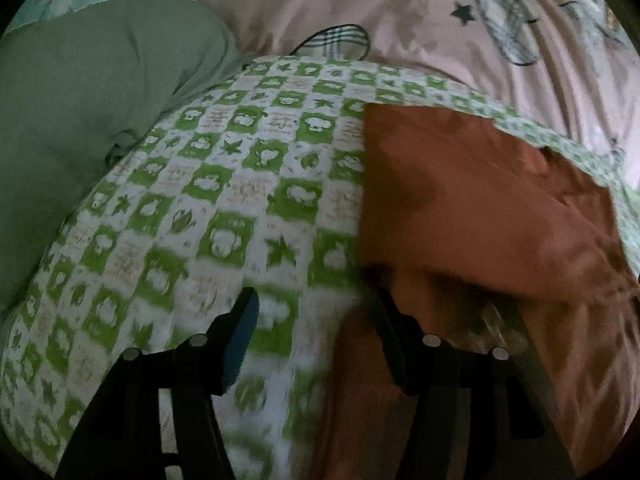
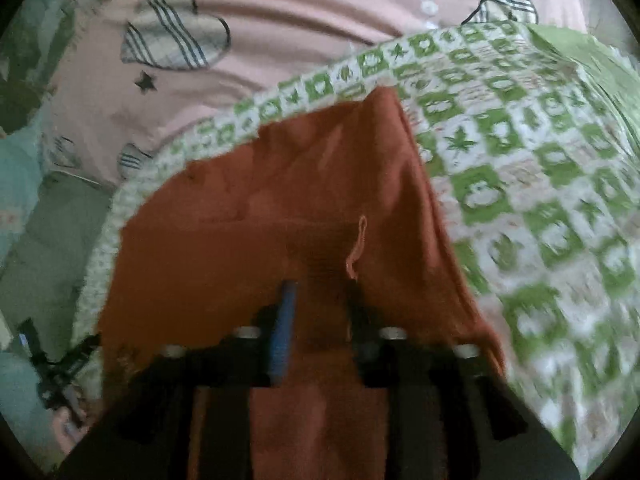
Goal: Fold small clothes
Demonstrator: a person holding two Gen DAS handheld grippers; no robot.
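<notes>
Two grippers hang over a bed, and the work lies between them. Farthest left sits a plain green pillow (image 1: 100,92), pressed against a green-and-white checked cloth (image 1: 224,184) spread over the pink bedsheet (image 1: 420,12). The left gripper (image 1: 312,312) hovers with its jaws well apart and nothing between them, one finger over the checked cloth, the other at the near edge of the rust-orange garment (image 1: 472,200). That garment lies on the right part of the checked cloth, folded over itself, with a small cord loop (image 2: 358,248) showing in the right wrist view. Over it the right gripper (image 2: 320,304) is parted too, its pads clear of the fabric, holding nothing. The fold looks partly made, I judge. To do it well, each gripper should pinch only the garment's edge, not the checked cloth beneath, then lift both corners evenly so the edges meet without dragging.
</notes>
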